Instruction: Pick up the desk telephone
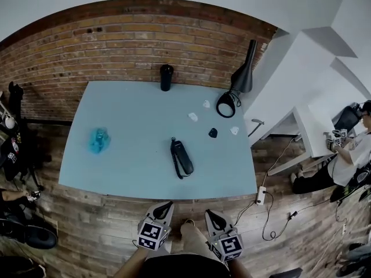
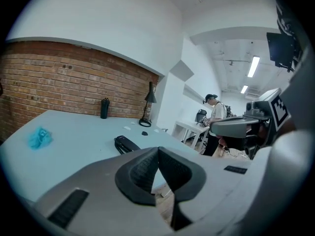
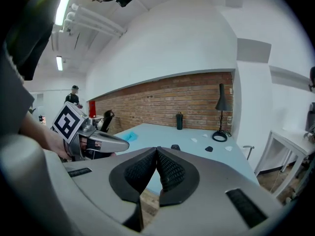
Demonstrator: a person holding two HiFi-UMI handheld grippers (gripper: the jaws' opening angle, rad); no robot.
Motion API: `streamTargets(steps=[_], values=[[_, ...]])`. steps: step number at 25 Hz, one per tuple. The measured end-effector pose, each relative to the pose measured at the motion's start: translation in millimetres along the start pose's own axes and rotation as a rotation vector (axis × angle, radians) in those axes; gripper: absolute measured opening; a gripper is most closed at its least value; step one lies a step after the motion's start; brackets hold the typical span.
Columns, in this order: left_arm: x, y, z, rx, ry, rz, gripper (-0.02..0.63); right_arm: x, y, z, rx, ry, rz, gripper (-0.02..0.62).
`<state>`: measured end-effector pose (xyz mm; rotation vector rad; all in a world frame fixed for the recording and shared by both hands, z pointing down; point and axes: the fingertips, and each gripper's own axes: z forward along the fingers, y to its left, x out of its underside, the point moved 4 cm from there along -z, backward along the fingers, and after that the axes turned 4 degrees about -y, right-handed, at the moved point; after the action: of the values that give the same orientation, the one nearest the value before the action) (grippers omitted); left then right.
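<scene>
The black desk telephone (image 1: pixel 182 157) lies with its coiled cord on the light blue table (image 1: pixel 127 172), right of centre and close to the near edge. It shows small in the left gripper view (image 2: pixel 127 144) and the right gripper view (image 3: pixel 175 147). Both grippers hang in front of the table's near edge, short of the phone. My left gripper (image 1: pixel 165 206) (image 2: pixel 158 151) has its pads pressed together with nothing between them. The right gripper (image 1: pixel 211 216) (image 3: pixel 156 151) is shut and empty too.
A black bottle (image 1: pixel 166 77) and a black desk lamp (image 1: pixel 237 83) stand at the back by the brick wall. A blue crumpled thing (image 1: pixel 99 139) lies at the left, white scraps (image 1: pixel 193 116) and a small black object (image 1: pixel 213 132) behind the phone. A person (image 1: pixel 348 149) sits at a white desk, right.
</scene>
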<state>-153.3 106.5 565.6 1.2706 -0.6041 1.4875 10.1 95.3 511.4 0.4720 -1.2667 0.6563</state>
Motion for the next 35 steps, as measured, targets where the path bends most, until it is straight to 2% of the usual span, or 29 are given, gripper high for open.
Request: streamTargets(steps=[5,10,13,19,25,28,30,32,35], values=[[-0.4,14.1,43.5,-0.056,0.063,0.014,0.025,12.7,-35.0,40.1,-0.061,0.008,0.059,0.008],[-15.2,14.8,78.1,-0.116,0.092,-0.054,0.025,4.0,-83.6,86.1,-0.163,-0.030,0.118,0.008],[-17.9,18.8,104.8,-0.167,0.127,-0.072,0.025,-2.3,-130.0,102.0,-0.161,-0.052,0.135,0.008],[-5.8,35.2,131.2,-0.267,0.173,-0.205,0.026,8.2,-216.1,107.2,-0.094,-0.050,0.233,0.008],[12.5,56.9,156.1,-0.249,0.213,-0.338,0.026,21.7,-251.8,99.1,-0.055,-0.026,0.264,0.009],[19.3,76.2,179.0,-0.225,0.229,-0.398,0.028,24.5,-263.3,88.3,-0.006,-0.030,0.259,0.009],[24.4,87.0,194.5,-0.197,0.240,-0.476,0.038,27.0,-268.4,77.8,0.026,-0.030,0.262,0.009],[33.8,95.9,206.5,-0.179,0.244,-0.594,0.052,30.1,-270.8,66.5,0.041,-0.023,0.261,0.009],[41.3,110.0,219.6,-0.183,0.227,-0.731,0.132,36.7,-282.1,59.8,0.090,-0.010,0.279,0.009]])
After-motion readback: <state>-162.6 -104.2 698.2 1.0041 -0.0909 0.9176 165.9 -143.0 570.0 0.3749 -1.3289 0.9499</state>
